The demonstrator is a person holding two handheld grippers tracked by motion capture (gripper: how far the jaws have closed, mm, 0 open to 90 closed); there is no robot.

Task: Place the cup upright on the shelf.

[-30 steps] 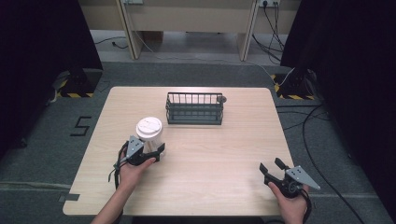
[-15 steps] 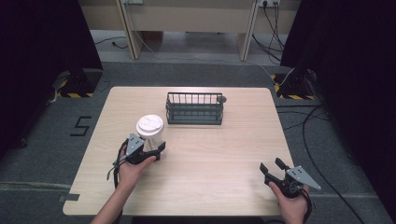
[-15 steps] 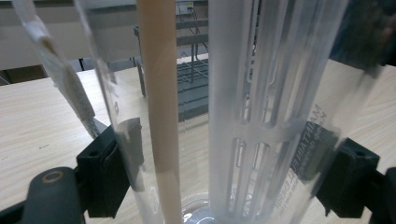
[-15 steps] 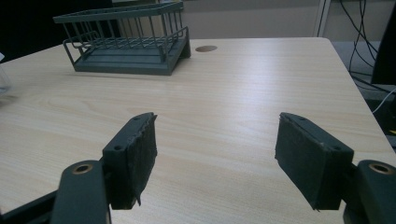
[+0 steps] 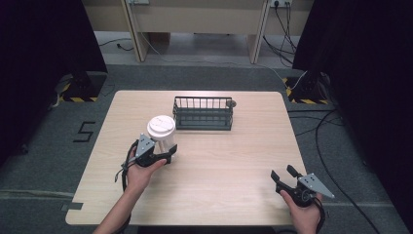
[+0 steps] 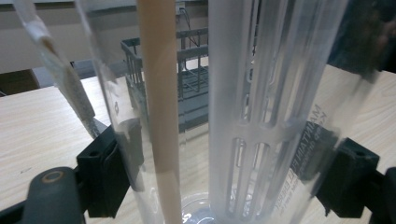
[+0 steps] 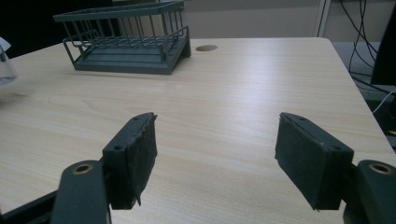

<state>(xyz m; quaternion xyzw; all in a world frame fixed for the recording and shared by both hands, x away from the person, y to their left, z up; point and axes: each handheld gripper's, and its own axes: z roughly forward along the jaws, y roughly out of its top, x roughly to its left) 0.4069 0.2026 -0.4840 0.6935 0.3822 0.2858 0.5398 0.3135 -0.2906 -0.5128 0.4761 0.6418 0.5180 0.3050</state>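
A clear plastic tumbler (image 5: pixel 161 130) with a white lid stands on the left half of the wooden table (image 5: pixel 229 161). My left gripper (image 5: pixel 164 147) is shut on its lower body, one black pad on each side. In the left gripper view the tumbler (image 6: pixel 261 93) looms close, showing a slotted white insert and a pale straw inside, with the left gripper (image 6: pixel 224 172) clamped around it. My right gripper (image 5: pixel 285 174) hovers open near the front right corner; nothing sits between the pads of the right gripper (image 7: pixel 215 154).
A dark wire basket (image 5: pixel 203 113) stands at the back centre, also visible ahead of the right gripper (image 7: pixel 126 42). A small round hole (image 5: pixel 232 103) marks the tabletop beside it. Cables lie on the floor at right, and a taped "5" (image 5: pixel 84 131) is at left.
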